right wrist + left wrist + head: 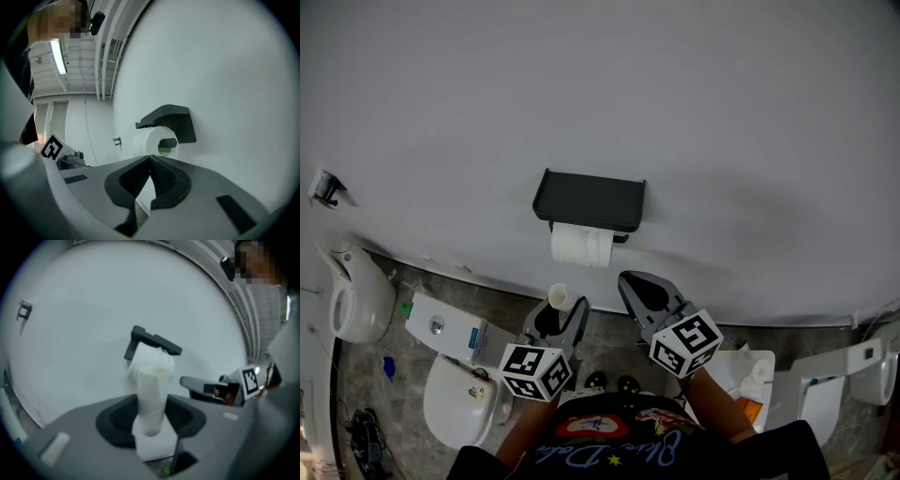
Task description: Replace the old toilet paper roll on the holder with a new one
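On the smooth white wall [609, 103] hangs a black holder [589, 200] with a flat, shelf-like top; under it a plump white paper roll [580, 246] sits on the holder's bar, its soft layers wound round a hollow middle that the right gripper view shows end-on, with the dark bar through it; the left tongs [567, 309] are clamped on a pale tube [558, 296], which stands upright between the dark, curved pads, cylindrical, matte, cream at its open rim; in the left gripper view the tube rises in front of the holder and hides most of the roll; the right tongs [630, 283] are closed with nothing between them, their ribbed black inner faces meeting in a thin line just below the roll in their own view; both tongs are held out towards the wall, below the holder and apart from it; beneath lies a mottled stone floor [502, 305] and a glossy white toilet [459, 398].
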`<action>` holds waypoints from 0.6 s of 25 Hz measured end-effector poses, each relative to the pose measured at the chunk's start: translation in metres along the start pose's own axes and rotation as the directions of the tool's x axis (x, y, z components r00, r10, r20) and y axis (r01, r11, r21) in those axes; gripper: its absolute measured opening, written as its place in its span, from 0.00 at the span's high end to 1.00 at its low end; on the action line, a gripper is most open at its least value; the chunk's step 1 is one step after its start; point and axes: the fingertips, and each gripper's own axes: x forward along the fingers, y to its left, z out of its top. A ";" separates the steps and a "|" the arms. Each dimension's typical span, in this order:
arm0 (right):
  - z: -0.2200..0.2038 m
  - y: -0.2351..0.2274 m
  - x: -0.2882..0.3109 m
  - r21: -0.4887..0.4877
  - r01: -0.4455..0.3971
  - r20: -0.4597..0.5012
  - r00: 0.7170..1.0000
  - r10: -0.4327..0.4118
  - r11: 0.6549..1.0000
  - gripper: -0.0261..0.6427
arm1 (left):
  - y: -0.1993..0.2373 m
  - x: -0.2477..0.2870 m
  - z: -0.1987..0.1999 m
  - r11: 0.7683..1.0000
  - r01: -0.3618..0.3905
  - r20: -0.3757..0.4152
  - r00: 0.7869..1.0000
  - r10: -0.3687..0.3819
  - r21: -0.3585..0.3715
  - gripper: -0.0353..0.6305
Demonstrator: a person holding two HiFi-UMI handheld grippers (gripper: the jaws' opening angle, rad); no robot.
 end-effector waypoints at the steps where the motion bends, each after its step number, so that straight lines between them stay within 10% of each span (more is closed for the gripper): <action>1: 0.000 0.000 -0.002 -0.006 -0.002 0.002 1.000 0.002 1.000 0.94 | -0.001 0.001 0.000 1.000 0.003 -0.002 1.000 -0.003 0.001 0.68; 15: 0.000 -0.004 -0.010 -0.067 0.043 -0.008 0.999 -0.044 0.997 0.94 | -0.003 0.001 0.001 1.000 0.007 -0.007 1.000 -0.007 0.008 0.68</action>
